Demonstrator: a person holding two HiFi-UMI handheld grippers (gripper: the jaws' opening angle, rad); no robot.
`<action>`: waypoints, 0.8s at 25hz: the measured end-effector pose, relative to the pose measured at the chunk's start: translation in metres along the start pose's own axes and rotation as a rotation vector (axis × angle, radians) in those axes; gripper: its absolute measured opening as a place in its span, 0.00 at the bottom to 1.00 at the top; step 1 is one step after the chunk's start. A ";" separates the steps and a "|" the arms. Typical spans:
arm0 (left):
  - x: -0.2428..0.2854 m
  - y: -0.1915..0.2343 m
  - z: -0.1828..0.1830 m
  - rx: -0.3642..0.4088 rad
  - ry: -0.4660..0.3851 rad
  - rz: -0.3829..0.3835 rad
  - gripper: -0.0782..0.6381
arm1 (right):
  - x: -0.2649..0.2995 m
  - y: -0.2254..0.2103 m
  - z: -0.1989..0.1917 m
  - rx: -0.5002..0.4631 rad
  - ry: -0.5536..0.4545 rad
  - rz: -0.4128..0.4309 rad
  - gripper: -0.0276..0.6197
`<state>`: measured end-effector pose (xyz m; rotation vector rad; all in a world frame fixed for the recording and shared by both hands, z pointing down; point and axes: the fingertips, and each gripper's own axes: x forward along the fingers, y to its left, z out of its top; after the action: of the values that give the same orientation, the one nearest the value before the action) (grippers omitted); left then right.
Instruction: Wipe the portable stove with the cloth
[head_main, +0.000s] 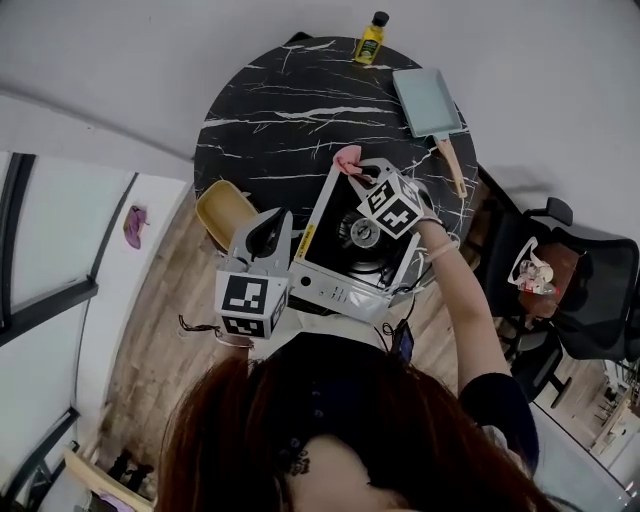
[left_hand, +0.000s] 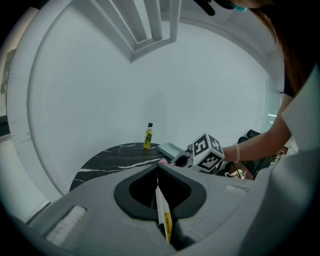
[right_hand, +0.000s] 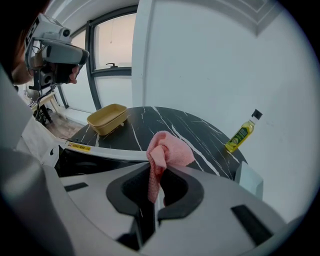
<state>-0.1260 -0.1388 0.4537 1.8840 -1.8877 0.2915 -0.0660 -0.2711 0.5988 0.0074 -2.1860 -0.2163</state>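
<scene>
We are working over a round black marble table (head_main: 270, 120), with the portable stove (head_main: 335, 290) sitting at its near edge. Our left gripper (left_hand: 158, 170) is pinching the stove's left rim, jaws closed on it. Our right gripper (right_hand: 156, 170) is clamping the pink cloth (right_hand: 169, 150) at the stove's far left corner. We judge that wiping hard toward us risks dragging the stove off that edge. A yellow tray (head_main: 222, 208) is crowding the left edge, while the table's middle is lying open.

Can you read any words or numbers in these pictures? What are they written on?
No text here can be read.
Yellow sticker on the portable stove edge: dark print, too small to read.
Label on the yellow bottle: too blurred to read.
Marker cube on each gripper: only black-and-white square patterns, no words.
</scene>
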 end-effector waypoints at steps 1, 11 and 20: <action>-0.001 -0.002 -0.001 0.004 0.005 -0.005 0.13 | 0.002 0.000 -0.001 -0.003 0.005 0.004 0.11; 0.000 -0.014 -0.004 0.021 0.017 -0.035 0.13 | 0.009 -0.002 -0.010 0.015 0.032 0.024 0.11; 0.003 -0.021 -0.002 0.035 0.020 -0.052 0.13 | 0.006 -0.002 -0.017 0.010 0.057 0.036 0.11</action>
<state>-0.1049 -0.1411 0.4533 1.9428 -1.8284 0.3279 -0.0565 -0.2765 0.6128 -0.0200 -2.1288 -0.1825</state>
